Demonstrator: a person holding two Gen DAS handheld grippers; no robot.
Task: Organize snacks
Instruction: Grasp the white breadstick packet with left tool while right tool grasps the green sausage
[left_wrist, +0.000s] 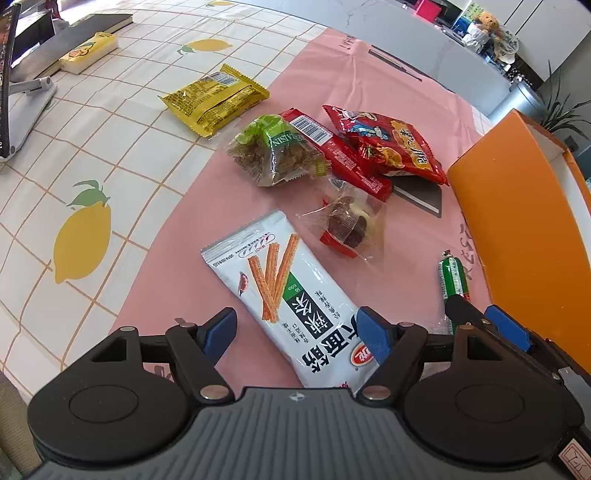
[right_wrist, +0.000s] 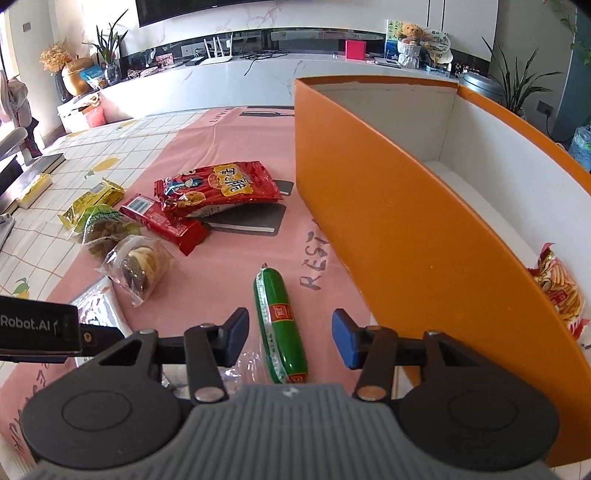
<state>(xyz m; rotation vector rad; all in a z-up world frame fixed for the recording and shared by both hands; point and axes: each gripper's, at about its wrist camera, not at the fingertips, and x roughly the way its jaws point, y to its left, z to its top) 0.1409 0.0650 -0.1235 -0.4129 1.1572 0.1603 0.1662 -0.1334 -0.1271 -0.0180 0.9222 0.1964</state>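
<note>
1. The left gripper (left_wrist: 297, 332) stands wide open astride the white stick-snack packet (left_wrist: 291, 306), holding nothing, ready to pinch it.
2. The right gripper (right_wrist: 290, 338) brackets the green sausage (right_wrist: 279, 321), pads not touching.
3. The orange box (right_wrist: 388, 221) waits at two o'clock.

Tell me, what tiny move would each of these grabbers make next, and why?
Probably both close. The right gripper has the green sausage between its jaws, pads not yet touching; the left gripper straddles the white spicy-stick packet, jaws wide. Once gripped, both likely go into the orange box, where one snack packet already lies.
</note>
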